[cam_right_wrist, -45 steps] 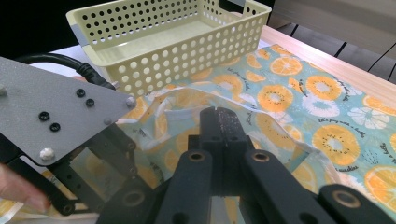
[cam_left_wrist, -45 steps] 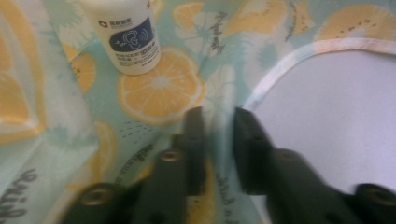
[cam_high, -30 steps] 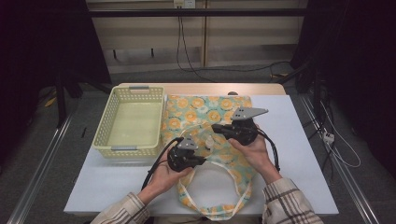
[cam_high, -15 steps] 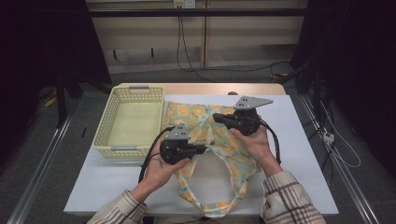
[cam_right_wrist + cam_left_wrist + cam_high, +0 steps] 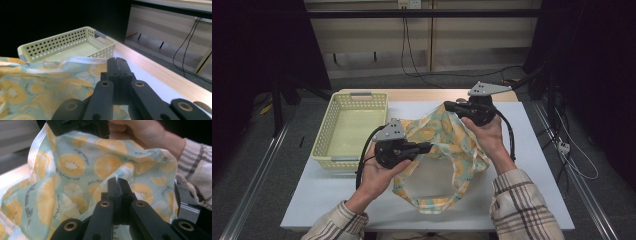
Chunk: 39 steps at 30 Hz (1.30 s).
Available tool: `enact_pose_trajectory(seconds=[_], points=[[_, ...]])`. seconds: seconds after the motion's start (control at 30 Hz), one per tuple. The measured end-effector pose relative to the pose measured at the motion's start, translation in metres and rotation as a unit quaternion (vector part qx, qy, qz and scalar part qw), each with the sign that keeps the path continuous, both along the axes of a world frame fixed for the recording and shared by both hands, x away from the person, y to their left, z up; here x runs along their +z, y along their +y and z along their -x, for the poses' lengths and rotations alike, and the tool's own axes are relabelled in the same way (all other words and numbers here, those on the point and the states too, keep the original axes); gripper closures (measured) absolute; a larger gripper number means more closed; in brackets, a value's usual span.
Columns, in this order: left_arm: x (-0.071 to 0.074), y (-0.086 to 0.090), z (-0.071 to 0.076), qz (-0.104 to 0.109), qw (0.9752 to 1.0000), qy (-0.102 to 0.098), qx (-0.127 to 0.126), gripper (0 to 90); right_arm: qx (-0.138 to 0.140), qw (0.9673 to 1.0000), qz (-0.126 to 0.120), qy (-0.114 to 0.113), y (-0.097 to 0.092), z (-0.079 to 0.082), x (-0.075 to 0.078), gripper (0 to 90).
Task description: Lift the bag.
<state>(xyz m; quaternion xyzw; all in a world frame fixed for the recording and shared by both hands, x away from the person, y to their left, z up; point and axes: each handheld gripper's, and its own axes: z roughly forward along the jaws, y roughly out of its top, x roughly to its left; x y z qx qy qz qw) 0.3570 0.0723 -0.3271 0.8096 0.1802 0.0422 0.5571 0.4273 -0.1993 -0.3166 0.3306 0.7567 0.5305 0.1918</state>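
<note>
Above the worktop (image 5: 542, 165), both my jaws are pinched shut on the cloth (image 5: 447, 145).

My left gripper (image 5: 428, 147) clamps a fold near the cloth's middle, my right gripper (image 5: 447, 106) clamps its far hemmed edge; the cloth hangs between them, its loop-shaped lower end draped on the worktop beside the basket (image 5: 332, 125). I judge this the lifting step; next I must carry it leftward over the basket without letting it slip. Whether the loop is a strap or a hem, I cannot tell.

A pale blue fabric bag (image 5: 452, 145) printed with yellow-orange citrus slices is seen, beside a pale yellow perforated plastic basket (image 5: 349, 127); a plaid, seemingly beige-brown sleeve (image 5: 524, 210) is shown.
</note>
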Motion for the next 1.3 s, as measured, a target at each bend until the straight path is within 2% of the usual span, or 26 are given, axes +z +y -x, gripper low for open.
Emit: enact_pose_trajectory(seconds=[0.17, 0.47, 0.57, 0.7, 0.8, 0.93, 1.0, 1.03, 1.07, 1.1, 1.13, 1.2, 1.27, 1.3], points=[[0.016, 0.003, -0.002, 0.020, 0.9997, -0.012, 0.004, 90.0, -0.013, 0.9998, -0.009, -0.011, -0.004, -0.009, 0.015, 90.0], [0.045, 0.004, -0.002, 0.049, 0.9981, -0.036, 0.010, 90.0, -0.028, 0.9992, -0.010, -0.027, -0.011, -0.019, 0.040, 90.0], [0.051, 0.002, 0.000, 0.050, 0.9978, -0.043, 0.008, 90.0, -0.032, 0.9988, -0.013, -0.033, -0.012, -0.021, 0.049, 90.0], [0.057, 0.003, 0.001, 0.061, 0.9970, -0.046, 0.009, 90.0, -0.037, 0.9985, -0.014, -0.039, -0.013, -0.024, 0.057, 90.0], [0.067, 0.006, 0.003, 0.074, 0.9958, -0.054, 0.008, 90.0, -0.040, 0.9980, -0.018, -0.045, -0.014, -0.024, 0.063, 90.0], [0.085, 0.012, 0.005, 0.088, 0.9934, -0.073, 0.012, 90.0, -0.041, 0.9973, -0.018, -0.059, -0.011, -0.023, 0.076, 90.0], [0.094, 0.015, 0.005, 0.096, 0.9923, -0.078, 0.000, 90.0, -0.042, 0.9969, -0.018, -0.065, -0.010, -0.023, 0.082, 90.0], [0.099, 0.016, 0.006, 0.102, 0.9913, -0.083, 0.009, 90.0, -0.043, 0.9967, -0.019, -0.066, -0.011, -0.023, 0.084, 90.0], [0.102, 0.018, 0.006, 0.110, 0.9907, -0.080, -0.004, 90.0, -0.046, 0.9964, -0.020, -0.069, -0.012, -0.024, 0.086, 90.0], [0.105, 0.019, 0.008, 0.113, 0.9901, -0.082, 0.006, 90.0, -0.047, 0.9962, -0.022, -0.069, -0.012, -0.025, 0.087, 90.0], [0.107, 0.020, 0.008, 0.112, 0.9900, -0.086, 0.005, 90.0, -0.050, 0.9960, -0.022, -0.071, -0.013, -0.026, 0.089, 90.0], [0.106, 0.019, 0.008, 0.099, 0.9914, -0.086, 0.000, 90.0, -0.054, 0.9960, -0.017, -0.070, -0.015, -0.027, 0.089, 90.0], [0.099, 0.017, 0.006, 0.088, 0.9930, -0.080, 0.000, 90.0, -0.057, 0.9961, -0.016, -0.066, -0.017, -0.029, 0.086, 90.0], [0.095, 0.016, 0.004, 0.084, 0.9939, -0.071, -0.009, 90.0, -0.059, 0.9961, -0.016, -0.064, -0.018, -0.030, 0.084, 90.0]])
